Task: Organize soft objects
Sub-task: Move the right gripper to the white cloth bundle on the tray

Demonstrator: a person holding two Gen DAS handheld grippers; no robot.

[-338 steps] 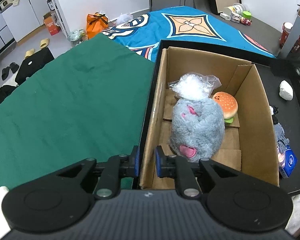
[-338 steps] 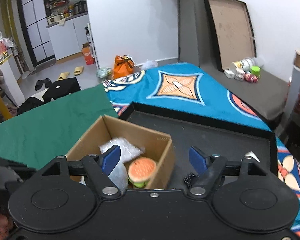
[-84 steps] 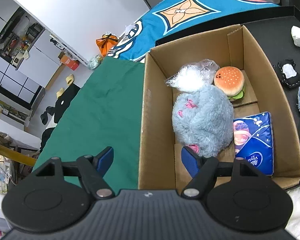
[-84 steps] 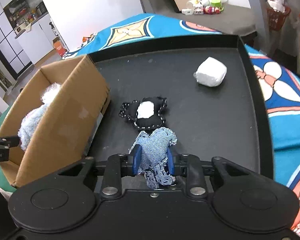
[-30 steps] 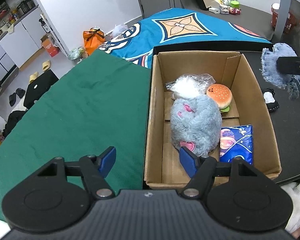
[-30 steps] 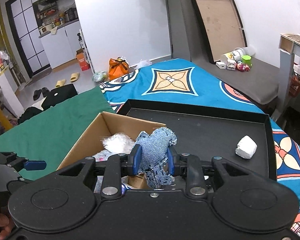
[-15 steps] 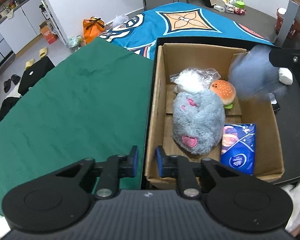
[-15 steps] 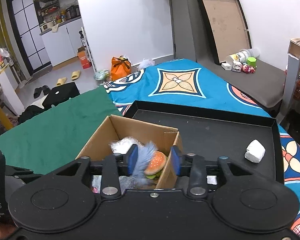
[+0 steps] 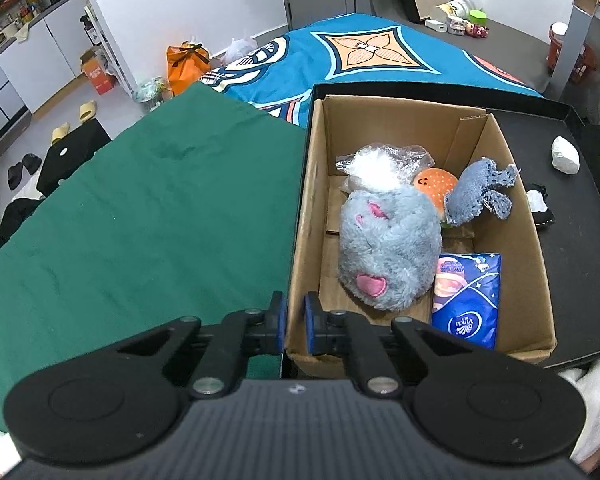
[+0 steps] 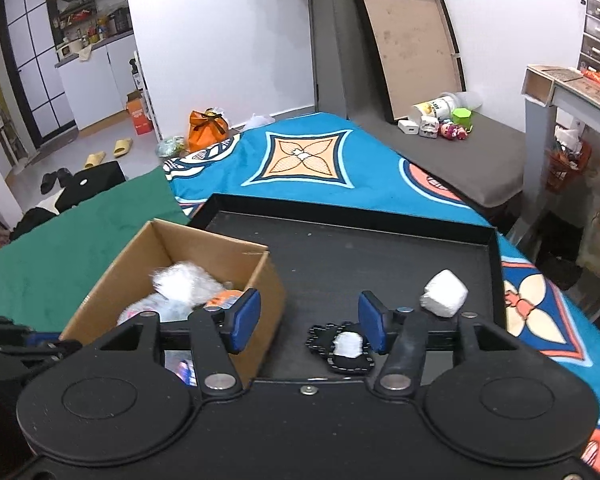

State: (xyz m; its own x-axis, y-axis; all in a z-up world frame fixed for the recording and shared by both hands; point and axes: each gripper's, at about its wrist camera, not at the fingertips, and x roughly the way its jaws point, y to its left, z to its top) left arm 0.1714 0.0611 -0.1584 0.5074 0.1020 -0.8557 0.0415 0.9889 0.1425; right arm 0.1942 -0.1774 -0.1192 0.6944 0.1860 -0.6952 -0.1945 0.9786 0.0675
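Frayed denim scrap (image 9: 480,192) lies inside the corrugated cardboard box (image 9: 540,280) beside fluffy grey plush (image 9: 388,248); left gripper (image 9: 295,322) pinches the box's wall, right gripper (image 10: 308,322), jaws just opening, holds nothing

Left gripper (image 9: 295,323): matte black housing, ribbed grey top panel, two round discs, silver pivot screws, blue pads on black fingers (image 9: 277,322). Right gripper (image 10: 307,325): same black build, smooth top, central silver screw, blue pads.
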